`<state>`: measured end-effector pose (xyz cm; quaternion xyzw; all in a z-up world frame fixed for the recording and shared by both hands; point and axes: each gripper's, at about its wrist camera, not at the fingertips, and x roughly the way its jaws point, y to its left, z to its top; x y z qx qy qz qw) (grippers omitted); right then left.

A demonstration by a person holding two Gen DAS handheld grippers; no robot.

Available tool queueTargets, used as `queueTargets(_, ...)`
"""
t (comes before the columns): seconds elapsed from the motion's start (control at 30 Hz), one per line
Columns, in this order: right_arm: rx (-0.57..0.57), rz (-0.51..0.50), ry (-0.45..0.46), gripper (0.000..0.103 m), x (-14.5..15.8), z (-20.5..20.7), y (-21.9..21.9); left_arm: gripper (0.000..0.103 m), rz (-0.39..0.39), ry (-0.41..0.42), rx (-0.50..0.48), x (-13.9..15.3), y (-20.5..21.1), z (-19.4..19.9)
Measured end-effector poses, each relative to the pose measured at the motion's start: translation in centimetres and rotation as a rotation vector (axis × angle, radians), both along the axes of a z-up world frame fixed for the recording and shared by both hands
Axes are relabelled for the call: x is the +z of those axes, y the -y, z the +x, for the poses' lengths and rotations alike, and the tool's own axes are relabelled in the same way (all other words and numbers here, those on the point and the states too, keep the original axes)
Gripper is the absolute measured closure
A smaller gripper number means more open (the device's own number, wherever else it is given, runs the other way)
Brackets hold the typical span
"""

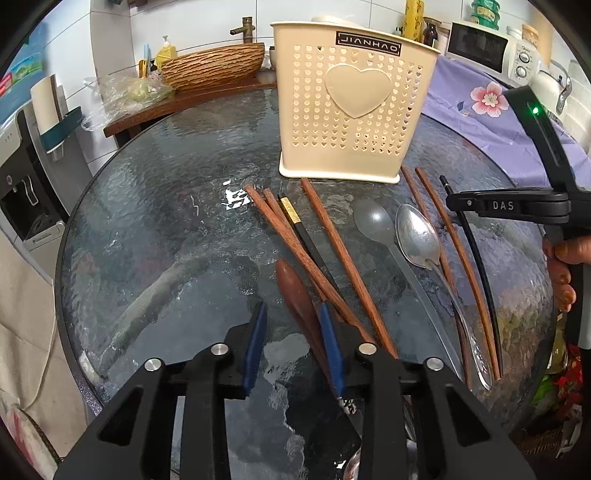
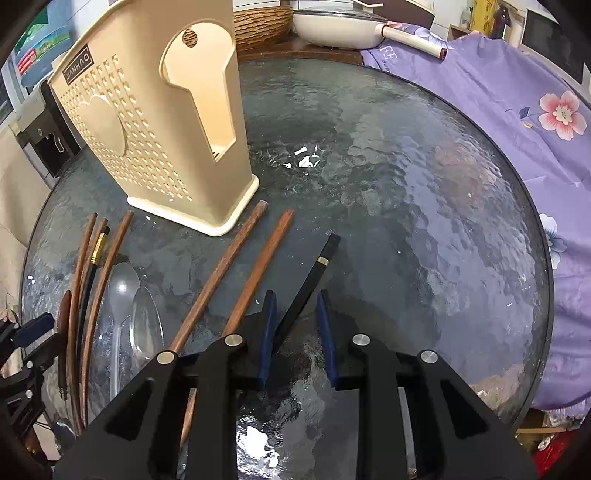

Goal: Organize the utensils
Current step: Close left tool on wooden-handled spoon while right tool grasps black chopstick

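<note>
A cream perforated utensil holder (image 1: pixel 354 110) stands upright on the round glass table (image 1: pixel 166 221); it also shows in the right wrist view (image 2: pixel 155 122). Several wooden chopsticks (image 1: pixel 280 236), a black chopstick (image 1: pixel 306 236), a wooden spoon (image 1: pixel 295 291), a grey spoon (image 1: pixel 373 221) and a metal spoon (image 1: pixel 417 236) lie in front of it. My left gripper (image 1: pixel 293 347) is open, its jaws on either side of the wooden spoon. My right gripper (image 2: pixel 299 336) is open around a black chopstick (image 2: pixel 310 284), beside two wooden chopsticks (image 2: pixel 236 262).
A purple flowered cloth (image 2: pixel 517 110) covers the table's right side. A woven basket (image 1: pixel 214 66), bottles and a microwave (image 1: pixel 484 48) stand behind on a counter. A white pan (image 2: pixel 340 26) sits at the back. A water dispenser (image 1: pixel 22 184) stands left.
</note>
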<state>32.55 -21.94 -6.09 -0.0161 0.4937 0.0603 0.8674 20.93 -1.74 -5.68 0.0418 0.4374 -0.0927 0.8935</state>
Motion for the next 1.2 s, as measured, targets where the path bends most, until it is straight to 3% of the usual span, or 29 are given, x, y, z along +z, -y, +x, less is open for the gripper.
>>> queueTargets(0.3,-0.036,0.013,-0.025,0.081,0.2,0.9,-0.6,0.083,0.002,-0.038,0.016,-0.5,0.9,1.8)
queueTargets(0.87,-0.074,-0.102,0.038,0.092,-0.3,1.4,-3.0,0.086,0.030,-0.015,0.025,-0.5,2.1,2.0)
queueTargets(1.2,-0.084,-0.086,0.051,0.094,-0.4,0.5,-3.2,0.087,0.025,0.004,0.030,-0.6,2.2,1.7)
